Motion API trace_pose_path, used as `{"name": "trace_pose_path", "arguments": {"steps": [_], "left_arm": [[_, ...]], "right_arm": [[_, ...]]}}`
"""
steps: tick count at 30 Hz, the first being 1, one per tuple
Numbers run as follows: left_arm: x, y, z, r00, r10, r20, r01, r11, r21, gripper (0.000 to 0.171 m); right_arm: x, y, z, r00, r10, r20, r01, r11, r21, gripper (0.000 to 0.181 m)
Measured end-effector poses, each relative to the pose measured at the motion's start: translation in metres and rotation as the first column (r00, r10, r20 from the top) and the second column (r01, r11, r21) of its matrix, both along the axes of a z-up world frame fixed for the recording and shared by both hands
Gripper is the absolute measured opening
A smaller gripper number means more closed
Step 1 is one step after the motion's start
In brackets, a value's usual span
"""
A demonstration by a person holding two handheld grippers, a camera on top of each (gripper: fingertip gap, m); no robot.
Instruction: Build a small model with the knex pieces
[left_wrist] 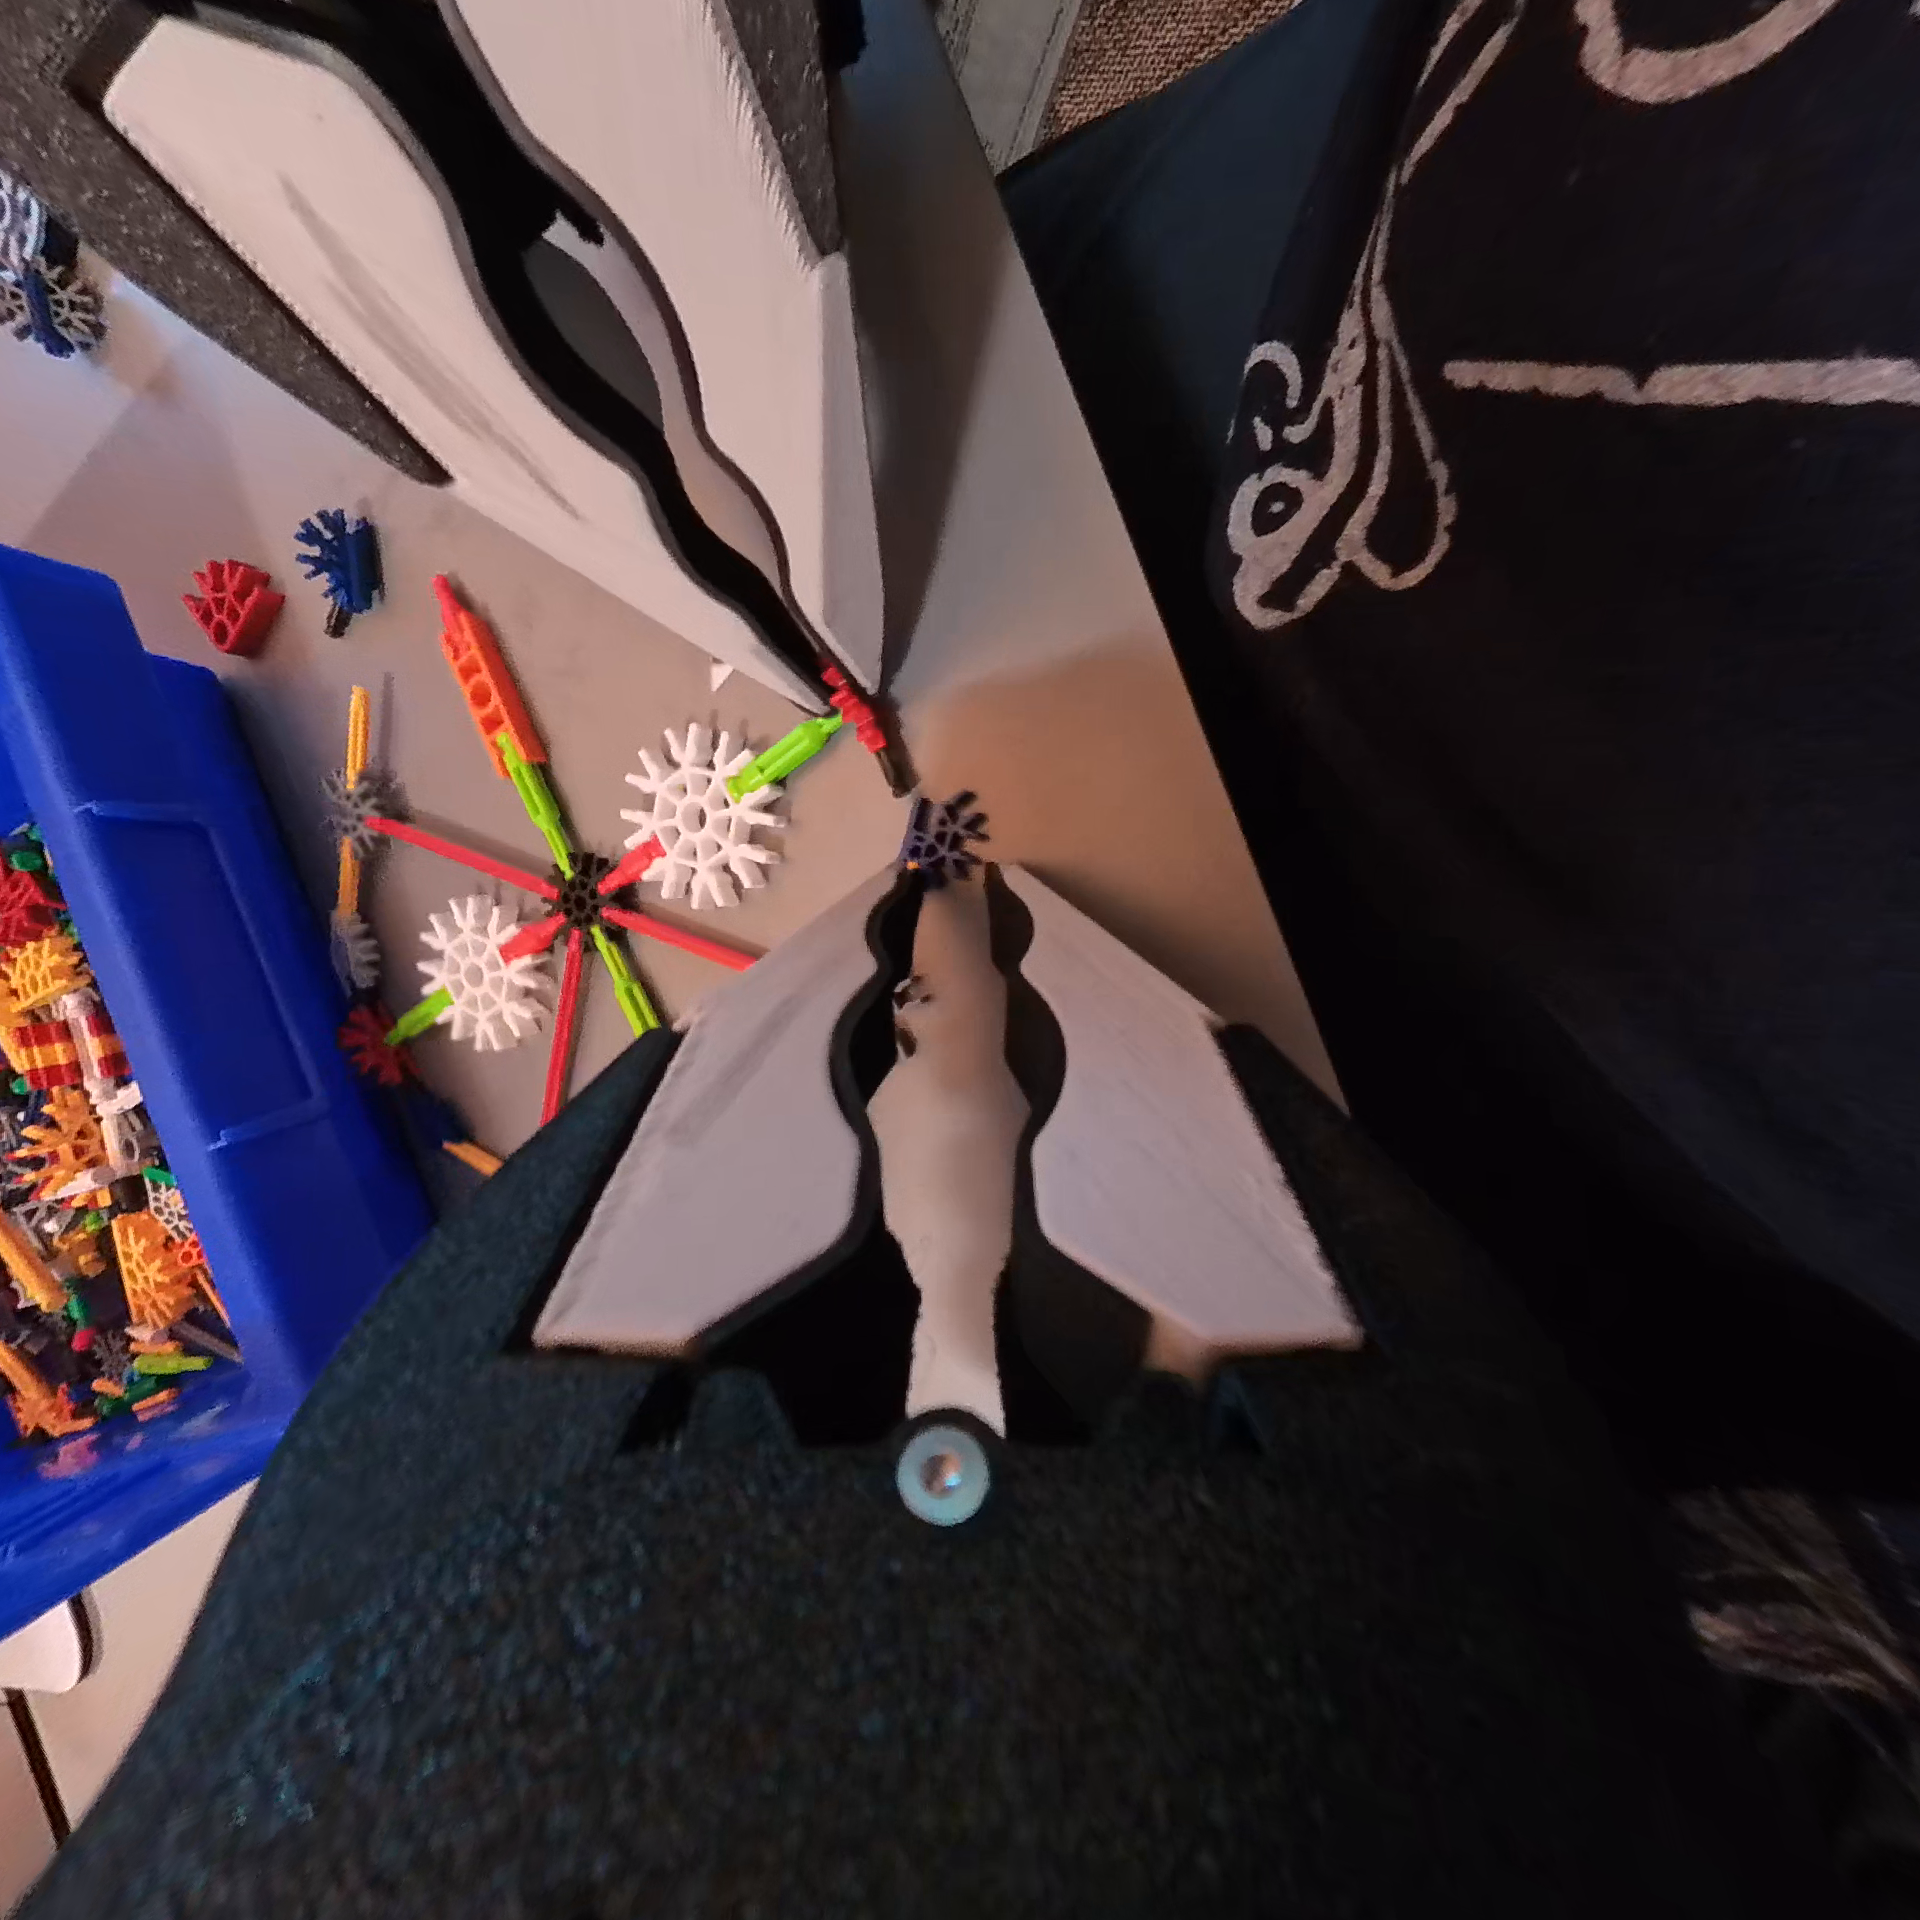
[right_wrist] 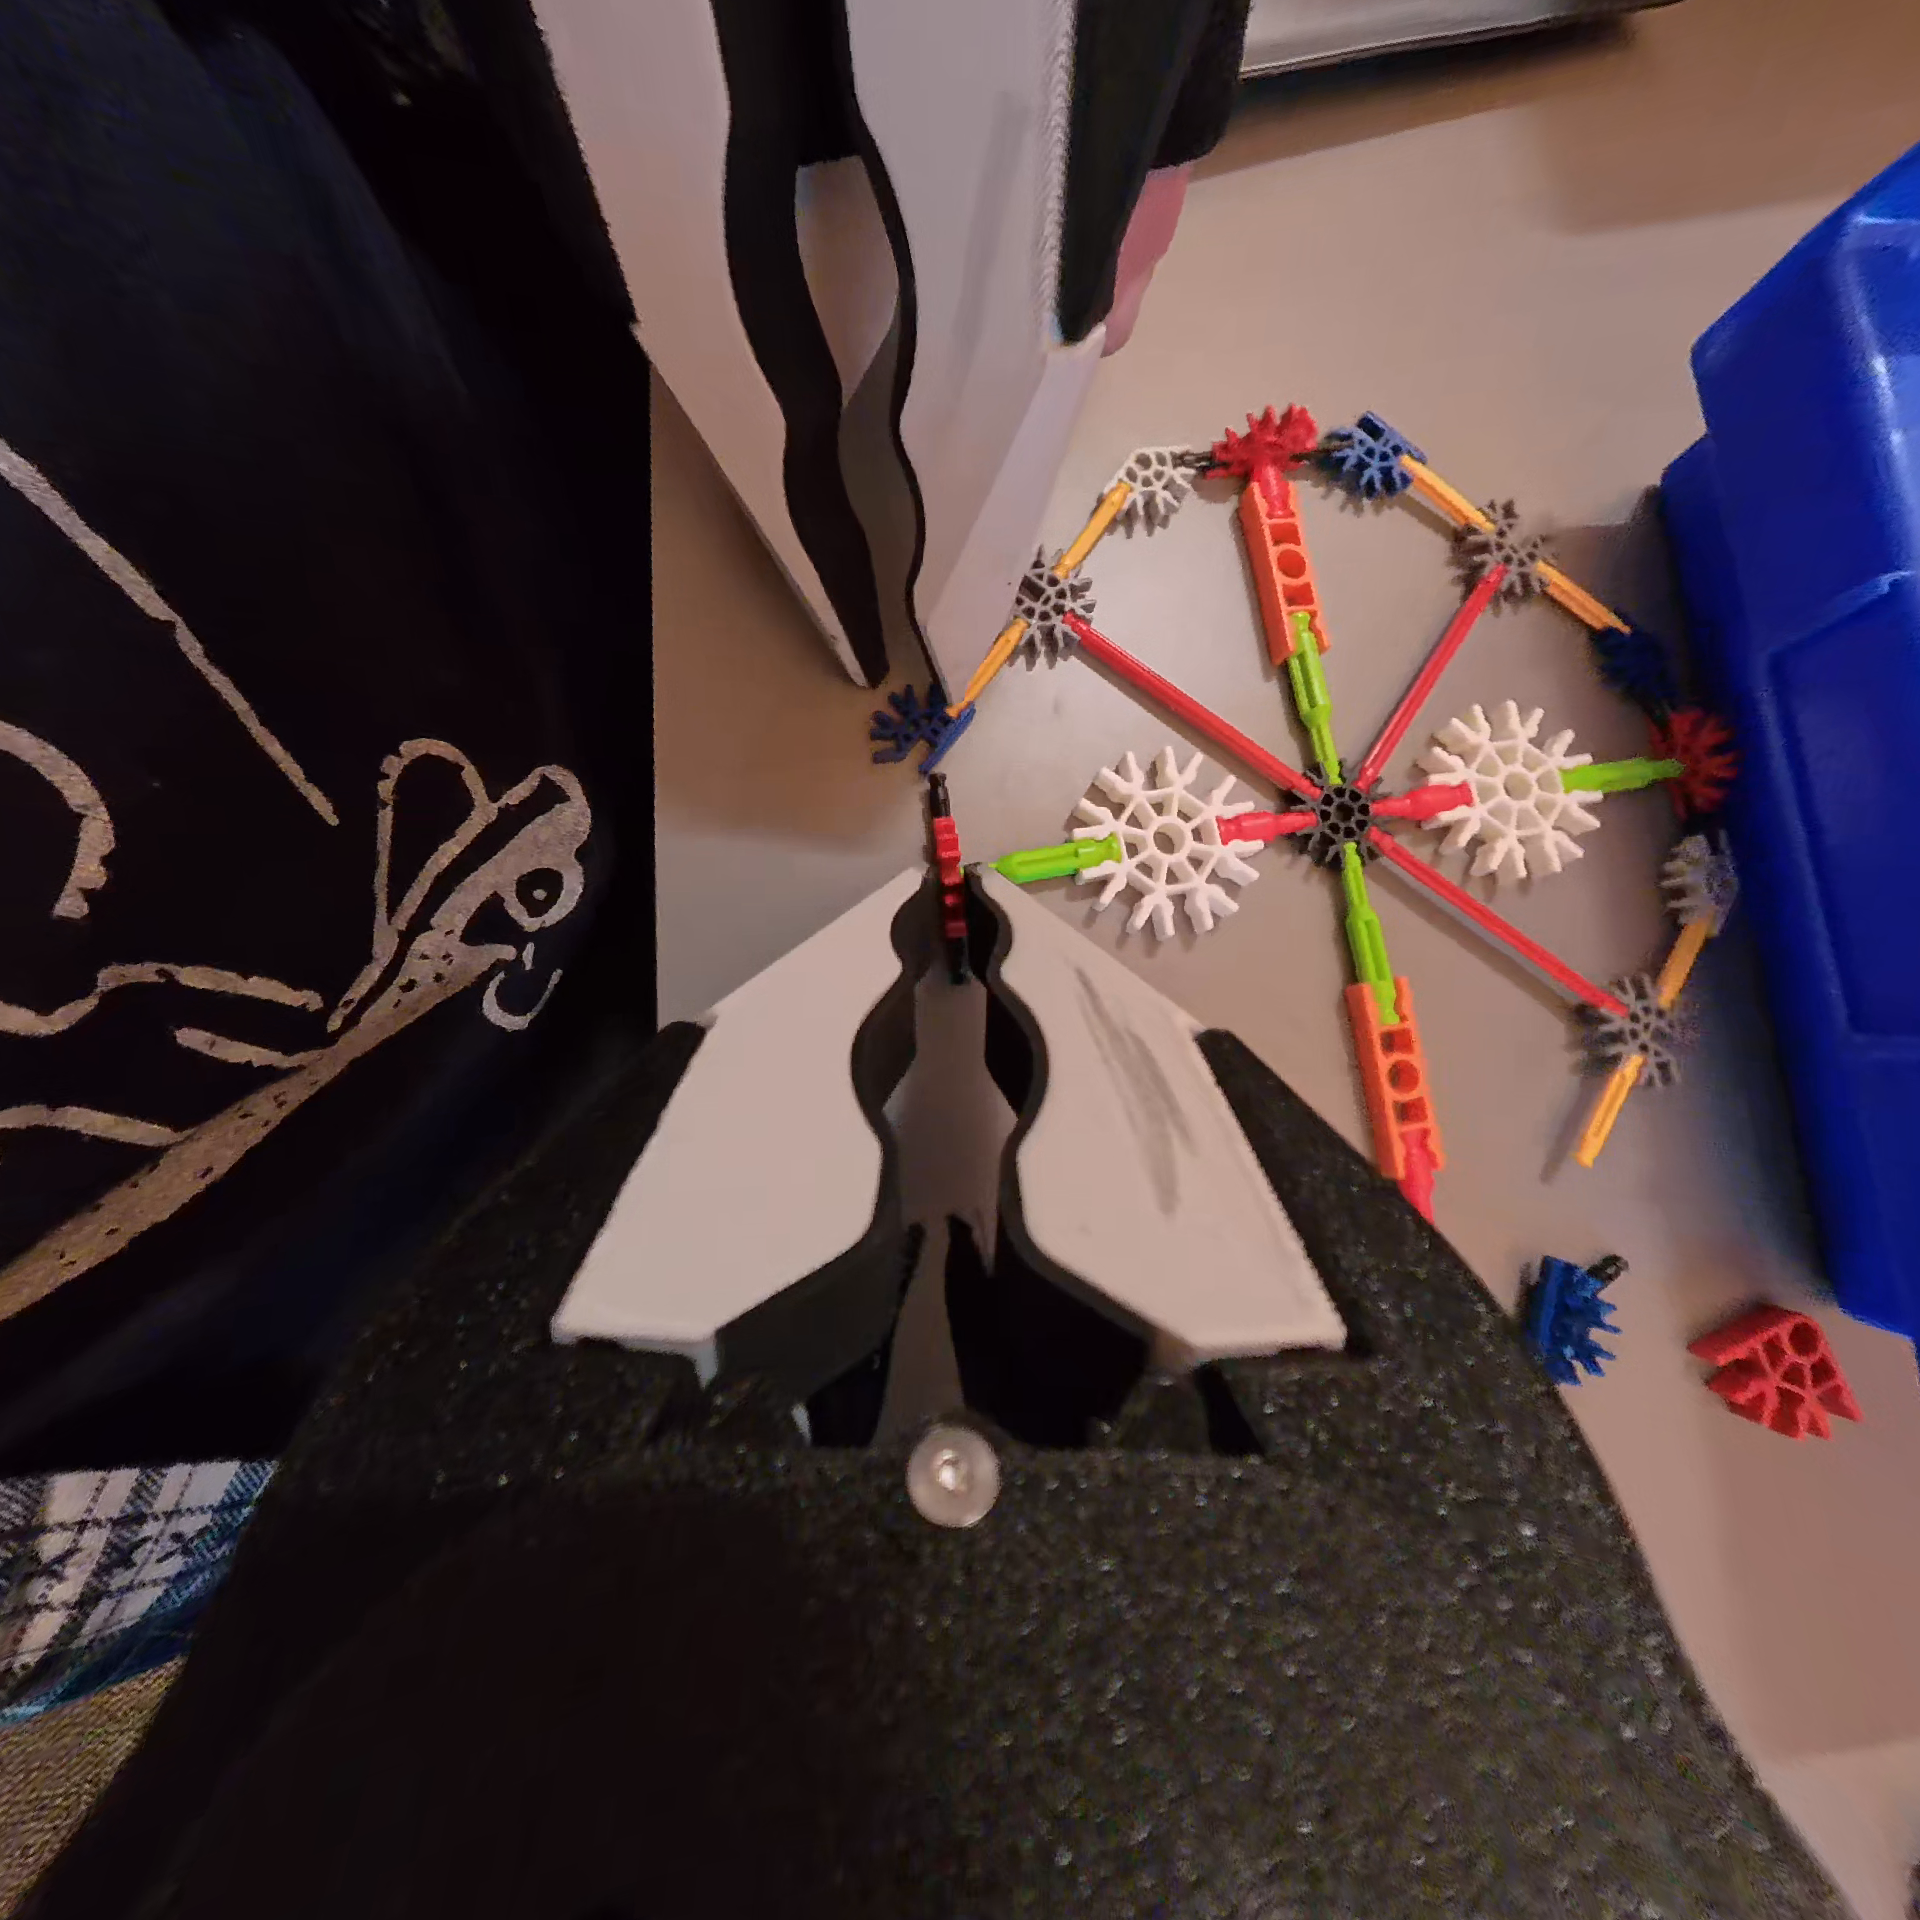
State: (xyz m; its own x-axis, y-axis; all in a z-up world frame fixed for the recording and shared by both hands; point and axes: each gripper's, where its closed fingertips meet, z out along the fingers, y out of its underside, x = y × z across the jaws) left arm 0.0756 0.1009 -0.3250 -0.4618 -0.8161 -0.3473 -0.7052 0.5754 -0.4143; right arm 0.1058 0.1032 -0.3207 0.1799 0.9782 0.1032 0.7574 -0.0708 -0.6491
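A flat wheel of rods and connectors lies on the grey table (right_wrist: 779,790), with a black hub (right_wrist: 1340,810) (left_wrist: 582,899) and white snowflake connectors (right_wrist: 1164,842). My right gripper (right_wrist: 951,894) is shut on a red connector (right_wrist: 948,883) that carries a short black rod, at the tip of a green spoke (right_wrist: 1055,857). It enters the left wrist view from the upper left (left_wrist: 862,717). My left gripper (left_wrist: 940,878) is shut on a blue connector (left_wrist: 945,831) (right_wrist: 920,727) at the end of a yellow rim rod (right_wrist: 987,665), just beside the red connector.
A blue bin (left_wrist: 208,935) (right_wrist: 1818,727) full of mixed pieces stands against the wheel's far side. A loose blue connector (right_wrist: 1569,1320) and a red connector (right_wrist: 1777,1371) lie near it. A person's dark printed shirt (right_wrist: 312,727) is close behind the table edge. Less than 4 cm separates the two grippers' tips.
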Motion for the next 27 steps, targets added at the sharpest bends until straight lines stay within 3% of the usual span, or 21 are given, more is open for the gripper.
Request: {"name": "trace_pose_path", "arguments": {"steps": [13, 16, 27], "left_arm": [[-0.001, -0.001, 0.0, 1.0, 0.006, -0.009, -0.006, 1.0, 0.009, 0.011], [-0.002, 0.004, 0.007, 1.0, 0.022, 0.009, -0.022, 1.0, 0.004, 0.015], [-0.033, 0.084, 0.106, 0.949, 0.236, 0.211, -0.243, 0.97, 0.006, 0.018]], "right_arm": [[-0.002, -0.003, 0.001, 1.0, 0.015, -0.018, -0.015, 1.0, -0.008, 0.004], [-0.001, -0.004, 0.0, 1.0, 0.01, -0.012, -0.011, 1.0, -0.016, 0.012], [-0.003, -0.003, 0.002, 1.0, 0.012, -0.008, -0.012, 1.0, 0.0, 0.003]]}}
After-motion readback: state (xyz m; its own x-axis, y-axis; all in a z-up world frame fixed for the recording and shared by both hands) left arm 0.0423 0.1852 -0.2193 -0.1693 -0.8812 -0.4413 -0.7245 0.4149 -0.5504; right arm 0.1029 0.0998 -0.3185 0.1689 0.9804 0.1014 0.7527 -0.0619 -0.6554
